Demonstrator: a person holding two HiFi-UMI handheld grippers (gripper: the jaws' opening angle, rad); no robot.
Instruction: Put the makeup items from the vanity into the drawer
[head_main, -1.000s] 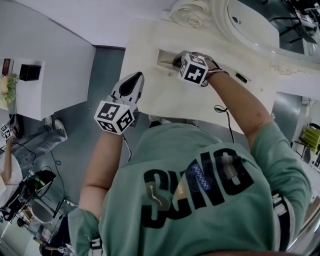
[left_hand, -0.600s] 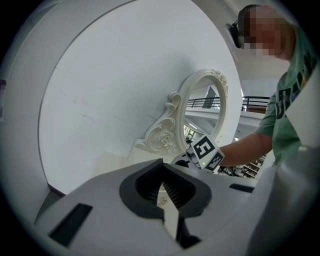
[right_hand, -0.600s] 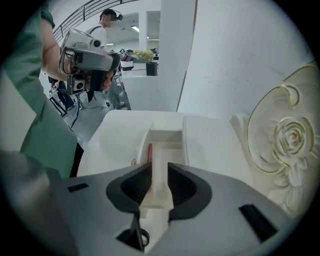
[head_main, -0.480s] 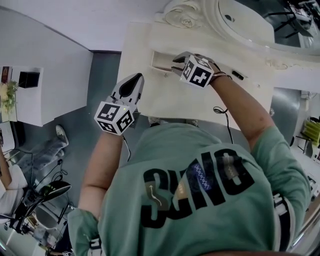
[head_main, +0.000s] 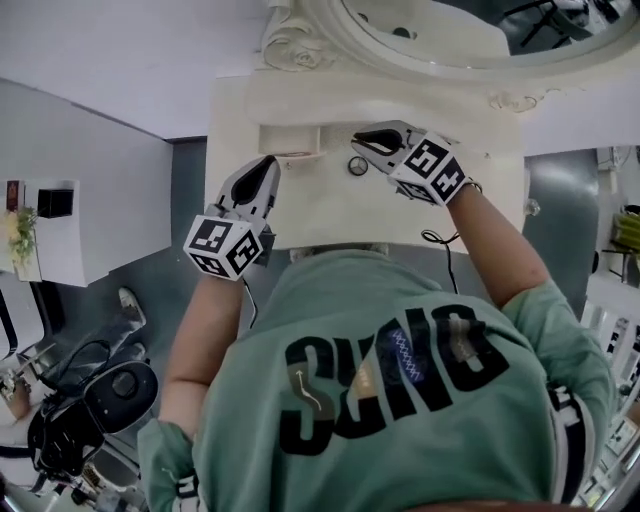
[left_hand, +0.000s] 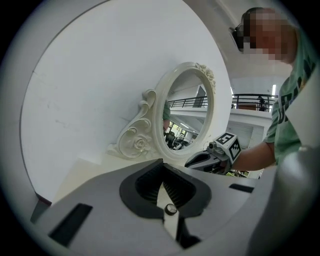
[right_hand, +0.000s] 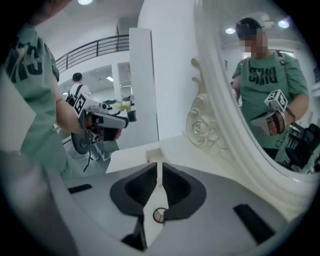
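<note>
The cream vanity top (head_main: 300, 205) has a small open drawer (head_main: 290, 140) at its back left, also seen as a white box (right_hand: 154, 151) ahead of my right jaws. A small round dark-rimmed item (head_main: 358, 166) lies on the top just right of the drawer. My right gripper (head_main: 366, 141) hovers above and right of that item. Its jaws stand a thin slit apart and are closing, with nothing between them. My left gripper (head_main: 264, 172) hangs over the vanity's front left, below the drawer, shut and empty. What lies inside the drawer is mostly hidden.
An oval mirror (head_main: 430, 30) in an ornate carved frame (left_hand: 137, 142) stands along the back of the vanity. A white wall (head_main: 120, 60) lies to the left. A black cable (head_main: 440, 240) hangs at the vanity's front edge, right of my body.
My right gripper has drawn back from the drawer opening and moved right. The left gripper has come up close to the vanity's front left. The round item now shows on the top.
</note>
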